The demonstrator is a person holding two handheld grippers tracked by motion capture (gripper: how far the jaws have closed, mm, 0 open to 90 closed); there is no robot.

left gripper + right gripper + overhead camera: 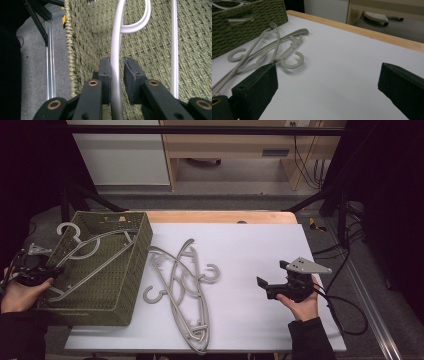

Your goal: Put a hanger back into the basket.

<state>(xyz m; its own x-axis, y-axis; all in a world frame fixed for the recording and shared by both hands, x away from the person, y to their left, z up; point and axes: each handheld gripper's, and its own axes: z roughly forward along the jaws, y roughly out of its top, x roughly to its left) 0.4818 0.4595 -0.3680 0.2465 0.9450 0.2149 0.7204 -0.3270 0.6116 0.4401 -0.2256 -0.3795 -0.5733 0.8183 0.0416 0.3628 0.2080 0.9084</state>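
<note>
A grey plastic hanger point(95, 252) lies slanted inside the green woven basket point(142, 245) at the table's left. My left gripper point(52, 270) reaches over the basket's left rim. In the left gripper view the hanger's bar point(115, 45) runs between my left gripper's point(116, 61) pads; a thin gap shows at the right pad, so the jaws stand slightly open around it. Several more grey hangers point(182, 280) lie tangled on the white mat beside the basket. My right gripper point(265, 287) hovers open and empty over the mat at the right, facing those hangers point(274, 47).
The white mat point(240, 250) covers a wooden table whose far edge point(220, 216) shows behind it. The basket point(249, 25) stands near the mat's left edge. Cables trail off the right side by a dark frame leg point(340, 215).
</note>
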